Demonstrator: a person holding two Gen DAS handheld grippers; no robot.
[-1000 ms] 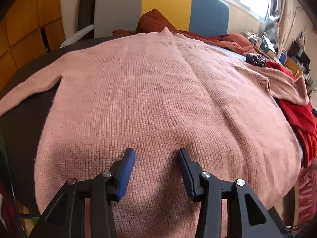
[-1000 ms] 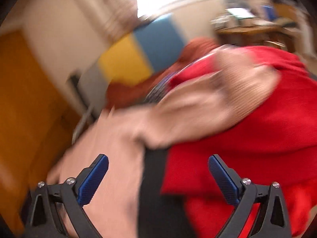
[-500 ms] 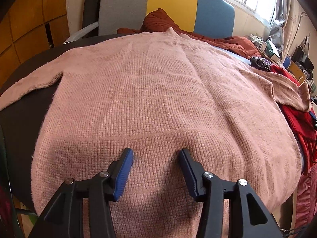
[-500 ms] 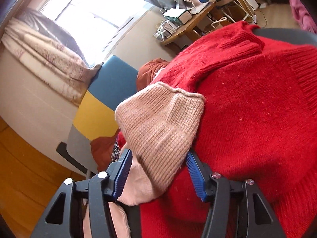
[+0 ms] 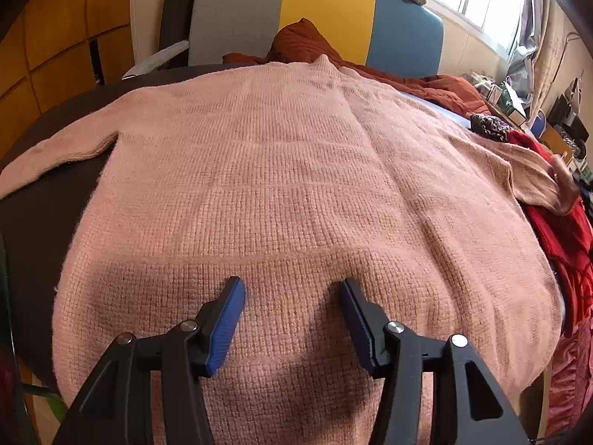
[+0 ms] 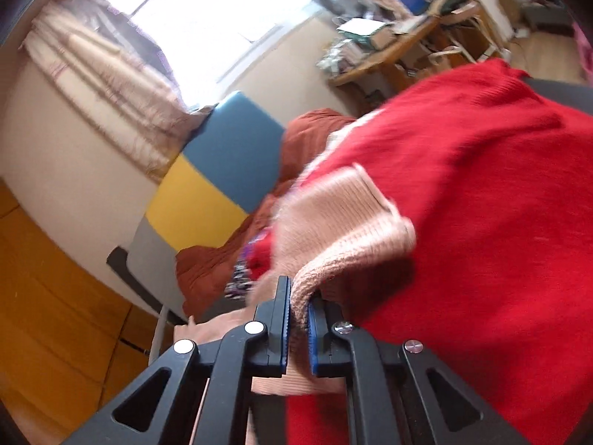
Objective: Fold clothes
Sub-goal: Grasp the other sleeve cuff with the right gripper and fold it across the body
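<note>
Left wrist view: pink sweater spread flat on the dark desk.
Left gripper fingers opening, nothing between; right gripper fingers clamp its sleeve cuff over a red garment.

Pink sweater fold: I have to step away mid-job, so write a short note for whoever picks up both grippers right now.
Left gripper: jaws opening, nothing between them, poised over the hem area of the pink sweater.
Right gripper: shut on the sweater's right sleeve cuff, which lies over the red sweater.
Sweater lies flat on the dark table, left sleeve stretched out.
Done: spread out, cuff gripped. Left: probably fold both sleeves in, then the body.
</note>
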